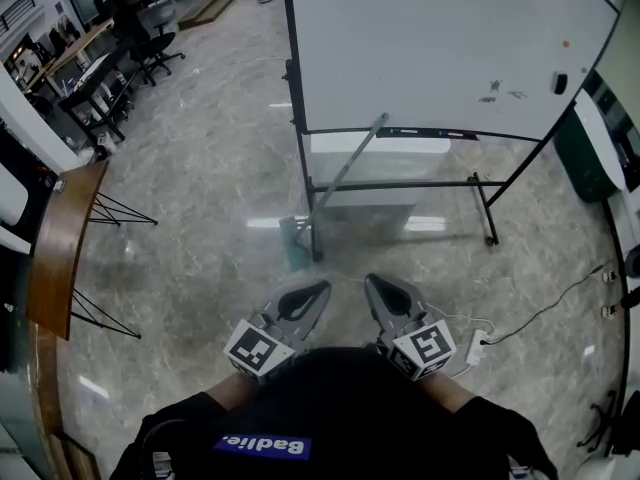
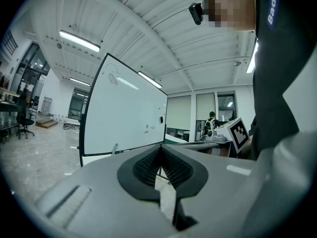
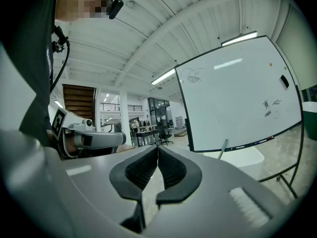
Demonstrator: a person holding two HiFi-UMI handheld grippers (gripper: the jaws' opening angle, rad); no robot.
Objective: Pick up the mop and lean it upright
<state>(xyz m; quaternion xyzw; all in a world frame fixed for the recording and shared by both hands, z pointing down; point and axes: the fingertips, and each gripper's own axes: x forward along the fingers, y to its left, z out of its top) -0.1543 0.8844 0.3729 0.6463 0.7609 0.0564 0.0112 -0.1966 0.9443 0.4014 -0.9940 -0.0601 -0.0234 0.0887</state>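
The mop (image 1: 345, 173) leans on the whiteboard's (image 1: 430, 38) lower edge, handle slanting up and head seemingly on the floor (image 1: 200, 168). The left gripper (image 1: 316, 288) and right gripper (image 1: 372, 282) are closed and empty.

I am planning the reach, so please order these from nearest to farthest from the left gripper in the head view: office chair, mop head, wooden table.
1. Mop head, on the floor just ahead of the left gripper.
2. Wooden table, well off to the left.
3. Office chair, far back at the upper left.
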